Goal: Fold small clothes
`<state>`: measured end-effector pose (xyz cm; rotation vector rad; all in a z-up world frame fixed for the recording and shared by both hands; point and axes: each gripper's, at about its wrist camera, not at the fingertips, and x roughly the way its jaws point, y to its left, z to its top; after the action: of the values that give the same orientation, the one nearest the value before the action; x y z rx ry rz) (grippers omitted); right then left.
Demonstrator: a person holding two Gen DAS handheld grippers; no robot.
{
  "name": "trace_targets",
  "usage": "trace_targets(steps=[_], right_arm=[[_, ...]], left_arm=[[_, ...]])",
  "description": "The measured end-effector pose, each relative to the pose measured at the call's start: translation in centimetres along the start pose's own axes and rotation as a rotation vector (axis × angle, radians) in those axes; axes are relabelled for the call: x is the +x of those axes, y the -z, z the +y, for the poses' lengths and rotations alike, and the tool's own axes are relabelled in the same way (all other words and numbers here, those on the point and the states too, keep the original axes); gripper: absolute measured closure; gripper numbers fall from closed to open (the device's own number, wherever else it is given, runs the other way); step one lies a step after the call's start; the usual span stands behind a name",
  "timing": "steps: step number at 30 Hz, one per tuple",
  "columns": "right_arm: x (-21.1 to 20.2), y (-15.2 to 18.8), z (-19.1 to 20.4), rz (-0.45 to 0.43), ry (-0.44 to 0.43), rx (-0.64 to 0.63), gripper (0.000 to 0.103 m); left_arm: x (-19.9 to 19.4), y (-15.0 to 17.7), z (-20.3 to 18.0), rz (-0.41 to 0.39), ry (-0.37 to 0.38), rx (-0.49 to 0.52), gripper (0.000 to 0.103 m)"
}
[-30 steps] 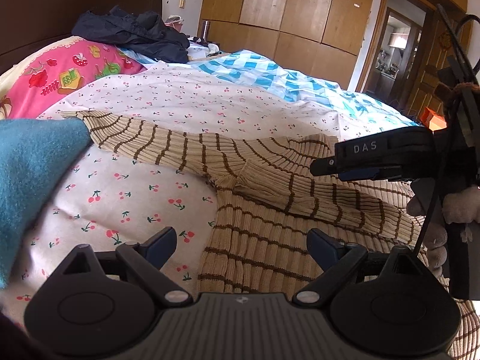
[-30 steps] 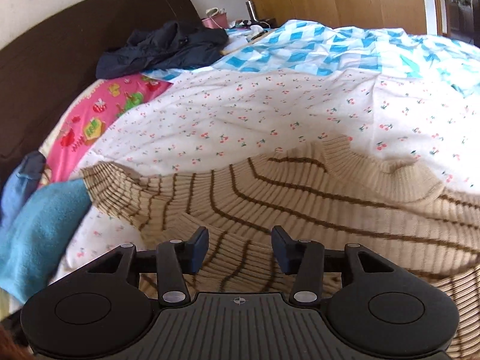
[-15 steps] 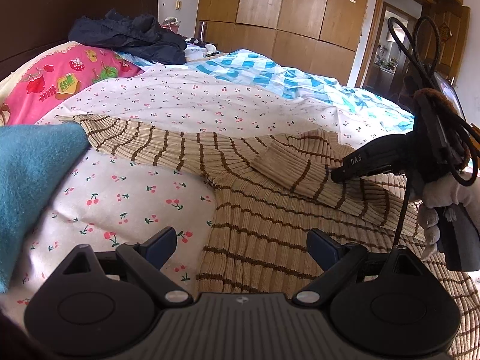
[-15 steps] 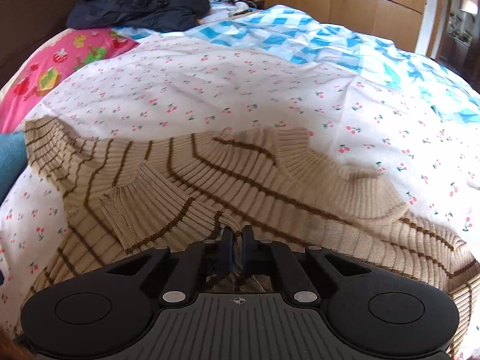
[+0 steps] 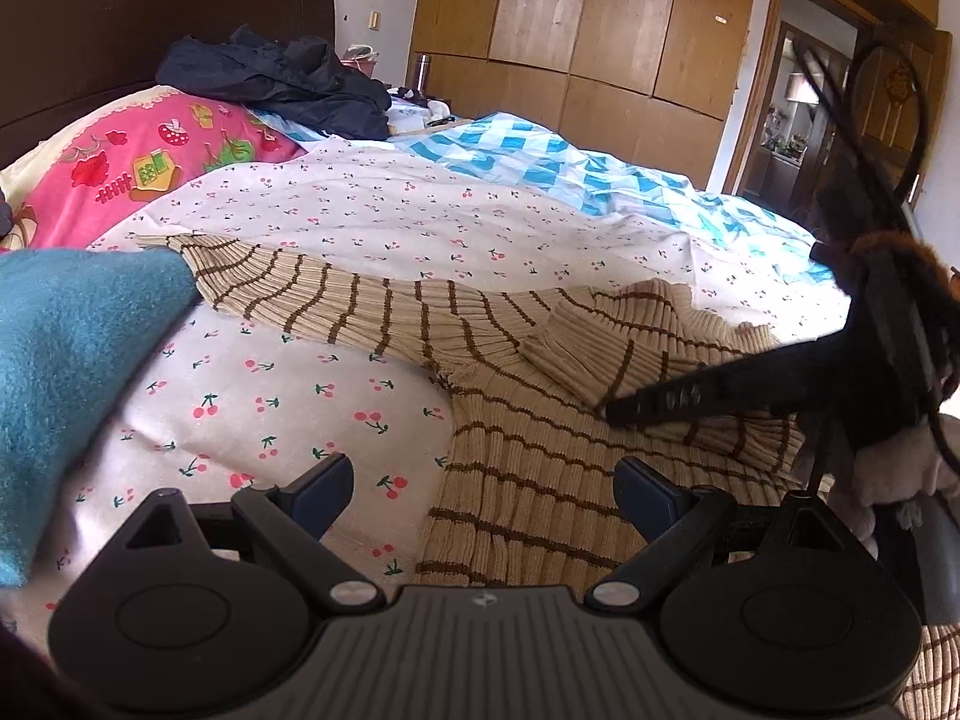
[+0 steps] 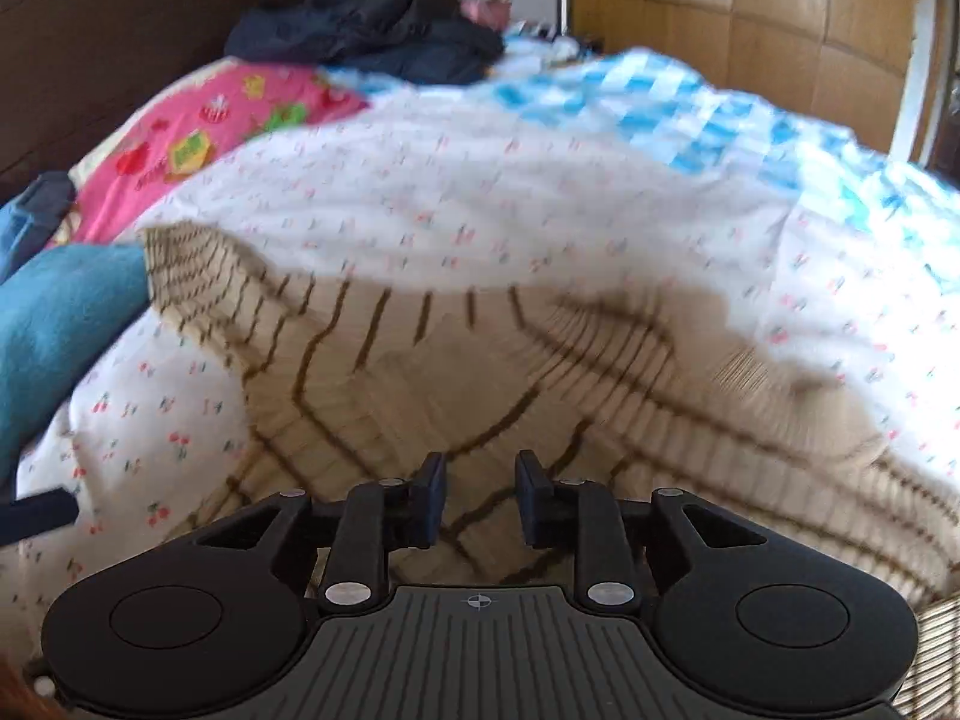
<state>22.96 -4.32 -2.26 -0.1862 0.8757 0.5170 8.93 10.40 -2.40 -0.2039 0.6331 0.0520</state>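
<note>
Hand-held gripper R [image 6: 478,498] tilted down over sweater [image 6: 540,372], jaws opening.

A home bedroom. A bed [image 5: 420,222] with cherry-print sheet fills the centre; dark headboard [image 5: 150,30] at ten o'clock, wooden wardrobes [image 5: 588,30] at twelve.

Beige ribbed sweater [image 5: 528,480] with thin brown stripes, flat on cherry-print sheet, one sleeve folded across chest
</note>
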Motion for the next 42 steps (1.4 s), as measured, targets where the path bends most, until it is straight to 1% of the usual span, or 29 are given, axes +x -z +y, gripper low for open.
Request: trace_targets(steps=[1,6,9,11,12,14,19,21,23,24,26,28,30,34,37,40,42], right_arm=[[0.8,0.4,0.1,0.029,-0.003,0.013,0.077],[-0.8,0.2,0.3,-0.017,-0.004,0.053,0.076],[-2.2,0.5,0.7,-0.045,-0.018,0.048,0.076],[-2.8,1.0,1.2,-0.056,-0.021,0.045,0.076],[-3.1,1.2,1.4,-0.058,-0.029,0.049,0.076],[-3.4,1.4,2.0,-0.065,-0.041,0.057,0.076],[-3.9,1.2,3.7,-0.095,-0.095,0.063,0.076],[-4.0,0.9,4.3,-0.109,-0.116,0.069,0.076],[-3.7,0.4,4.8,-0.118,-0.138,0.078,0.076],[-3.6,0.2,5.0,-0.119,-0.151,0.084,0.076],[-3.1,-0.2,5.3,-0.119,-0.17,0.096,0.076],[-2.7,-0.4,5.6,-0.119,-0.191,0.107,0.076],[-2.4,-0.6,5.8,-0.12,-0.203,0.114,0.076],[-1.8,-0.7,5.9,-0.112,-0.218,0.13,0.076],[-1.4,-0.6,5.7,-0.102,-0.227,0.159,0.076],[-1.6,-0.5,5.5,-0.109,-0.239,0.18,0.076],[-1.8,-0.5,5.6,-0.118,-0.242,0.183,0.075]], left_arm=[[0.0,0.0,0.2,-0.004,-0.007,-0.006,0.006],[-0.3,-0.5,1.3,-0.027,-0.042,-0.039,0.006],[-0.7,-1.4,2.4,-0.056,-0.061,-0.071,0.006],[-1.0,-2.5,3.3,-0.098,-0.095,-0.072,0.006],[-1.1,-3.3,4.0,-0.13,-0.128,-0.065,0.006],[-0.9,-4.9,5.5,-0.169,-0.172,-0.067,0.006],[2.7,-9.8,11.7,-0.174,-0.257,-0.168,0.007],[4.7,-11.2,14.2,-0.15,-0.273,-0.218,0.014],[6.6,-12.3,16.5,-0.108,-0.259,-0.286,0.031],[7.7,-12.6,17.8,-0.084,-0.252,-0.332,0.034],[9.5,-12.9,19.8,-0.047,-0.248,-0.409,0.044],[10.9,-12.9,21.4,-0.017,-0.232,-0.472,0.05],[12.0,-12.8,22.3,-0.003,-0.214,-0.517,0.052],[13.2,-13.6,22.8,-0.005,-0.185,-0.546,0.052],[14.5,-14.4,23.9,0.025,-0.181,-0.587,0.052],[15.5,-14.8,24.4,0.06,-0.181,-0.595,0.052],[15.7,-14.9,24.4,0.059,-0.186,-0.589,0.057]])
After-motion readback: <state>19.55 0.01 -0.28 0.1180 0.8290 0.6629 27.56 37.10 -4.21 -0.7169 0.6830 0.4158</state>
